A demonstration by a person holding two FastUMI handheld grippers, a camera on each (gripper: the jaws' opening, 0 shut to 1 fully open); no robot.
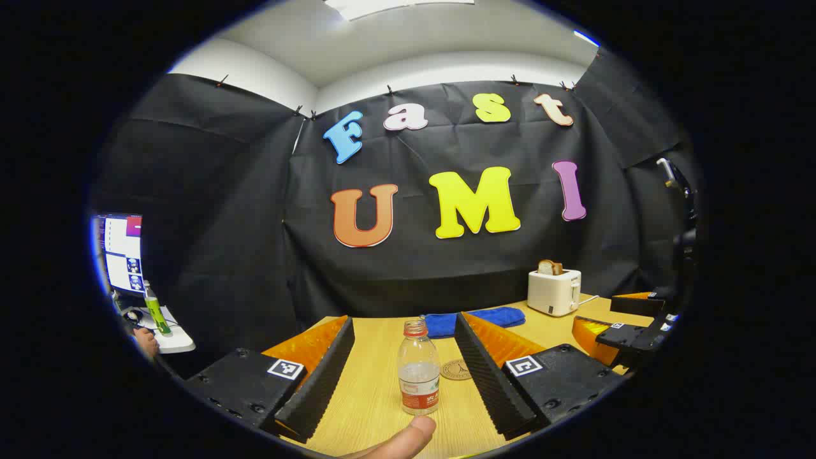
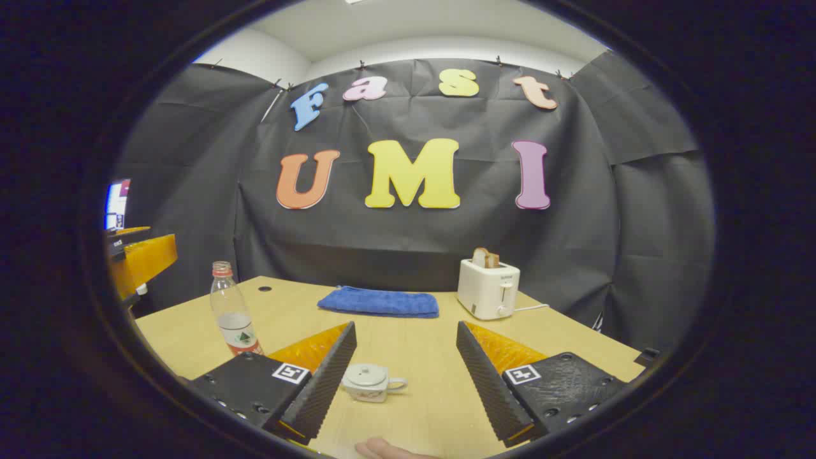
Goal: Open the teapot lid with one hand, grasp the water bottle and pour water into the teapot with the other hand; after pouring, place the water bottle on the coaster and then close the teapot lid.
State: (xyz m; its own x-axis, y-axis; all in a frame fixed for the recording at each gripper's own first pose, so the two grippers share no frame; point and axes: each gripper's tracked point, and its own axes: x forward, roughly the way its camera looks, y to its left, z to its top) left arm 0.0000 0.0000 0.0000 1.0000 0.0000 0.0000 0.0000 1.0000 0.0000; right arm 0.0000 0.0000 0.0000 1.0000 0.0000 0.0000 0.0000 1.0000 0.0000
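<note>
A clear water bottle (image 1: 419,370) with a red cap and red label stands upright on the wooden table (image 1: 376,408), a little water in it. It stands between the fingers of my open left gripper (image 1: 405,322), untouched. A round brown coaster (image 1: 456,369) lies just right of the bottle. In the right gripper view a small white teapot (image 2: 370,381), lid on, sits between the fingers of my open right gripper (image 2: 405,326), close to the left finger (image 2: 319,382). The bottle (image 2: 233,319) stands off to that view's left.
A folded blue cloth (image 2: 379,301) lies at the back of the table, a white toaster (image 2: 489,287) with bread beside it on the right. A monitor (image 1: 121,252) and a green bottle (image 1: 155,309) sit outside the booth on the left. A thumb (image 1: 401,440) shows below.
</note>
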